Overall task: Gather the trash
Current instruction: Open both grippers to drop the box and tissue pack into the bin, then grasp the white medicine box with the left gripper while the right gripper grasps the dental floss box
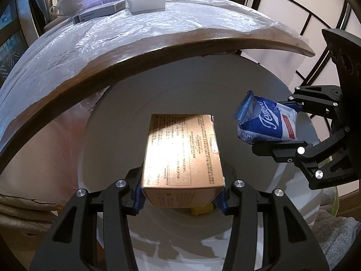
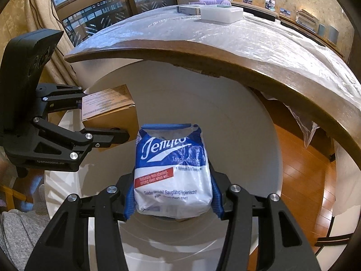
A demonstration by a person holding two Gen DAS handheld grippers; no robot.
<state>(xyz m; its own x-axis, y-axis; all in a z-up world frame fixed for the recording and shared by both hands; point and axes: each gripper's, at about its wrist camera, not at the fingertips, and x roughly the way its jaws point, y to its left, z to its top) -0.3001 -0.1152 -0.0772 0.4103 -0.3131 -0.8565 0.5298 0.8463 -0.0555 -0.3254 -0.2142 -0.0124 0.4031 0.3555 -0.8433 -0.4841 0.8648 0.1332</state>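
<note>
My left gripper (image 1: 180,197) is shut on a copper-coloured cardboard box (image 1: 182,155) and holds it over the open mouth of a white round bin (image 1: 108,135) below the table edge. My right gripper (image 2: 172,205) is shut on a blue and white Tempo tissue packet (image 2: 172,171) and holds it over the same bin (image 2: 248,135). The right gripper with the packet (image 1: 266,122) shows at the right of the left wrist view. The left gripper with the box (image 2: 108,108) shows at the left of the right wrist view.
A wooden table (image 1: 158,45) covered with clear plastic sheet stands above and behind the bin. On its far end are a white box (image 1: 145,2), a grey flat box (image 1: 99,11) and a white cup (image 1: 70,3). Wood floor (image 2: 300,169) lies right of the bin.
</note>
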